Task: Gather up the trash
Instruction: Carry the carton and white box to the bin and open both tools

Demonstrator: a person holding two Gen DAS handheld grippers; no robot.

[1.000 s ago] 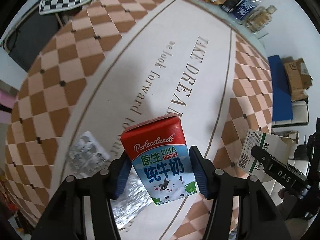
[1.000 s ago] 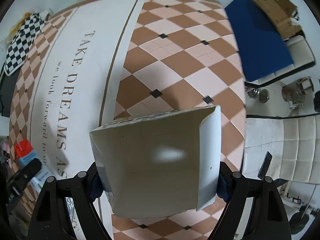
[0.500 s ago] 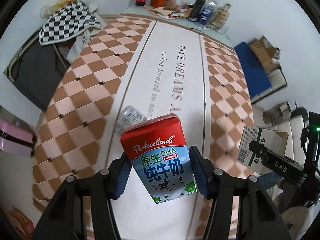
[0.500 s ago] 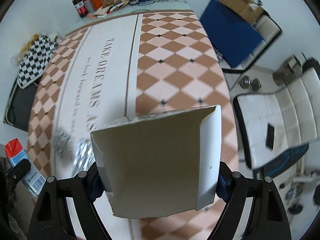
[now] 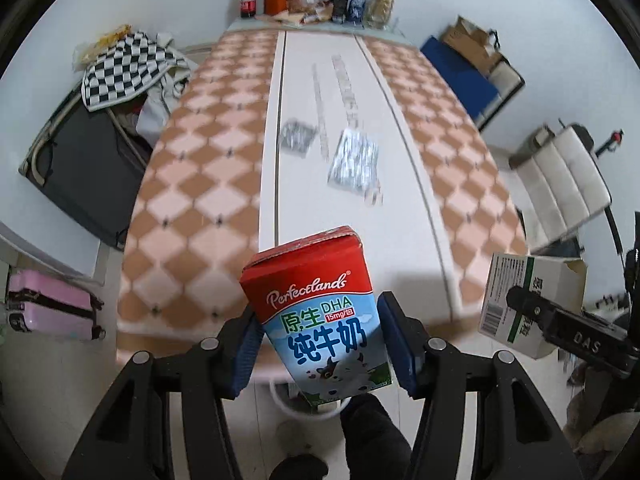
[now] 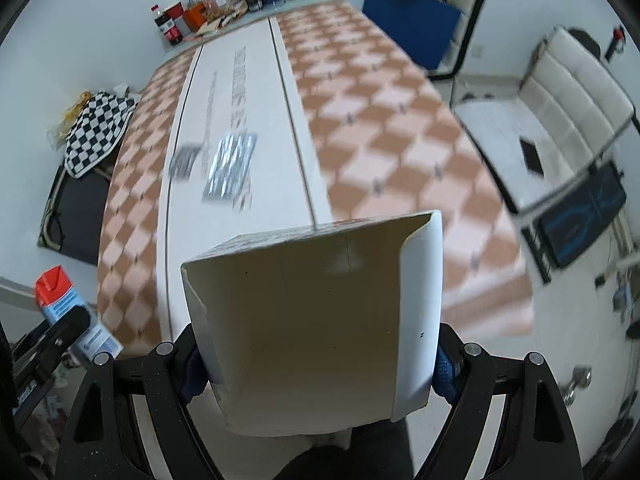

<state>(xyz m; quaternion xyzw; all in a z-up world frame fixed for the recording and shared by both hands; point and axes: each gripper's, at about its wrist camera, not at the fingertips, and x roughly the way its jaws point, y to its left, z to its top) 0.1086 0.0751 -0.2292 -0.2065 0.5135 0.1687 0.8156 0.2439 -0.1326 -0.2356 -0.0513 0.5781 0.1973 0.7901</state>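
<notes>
Trash was mid-carry: left gripper (image 5: 320, 344) clamped the milk carton (image 5: 320, 316), right gripper (image 6: 318, 360) clamped the box (image 6: 316, 320); next, probably a bin drop.

**Around the long table**

A checkered tablecloth (image 5: 208, 168) covers the table. Bottles and packets (image 5: 316, 0) crowd its far end. A checkerboard cloth (image 5: 124, 68) lies left, a pink suitcase (image 5: 48, 308) nearer. A white chair (image 6: 560, 96) carrying a phone (image 6: 531, 156) stands right, beyond it a blue board (image 6: 412, 20).

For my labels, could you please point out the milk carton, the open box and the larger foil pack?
milk carton (image 5: 320, 312), left wrist view, front label.
open box (image 6: 320, 320), right wrist view, inner wall.
larger foil pack (image 5: 354, 164), left wrist view, centre.
</notes>
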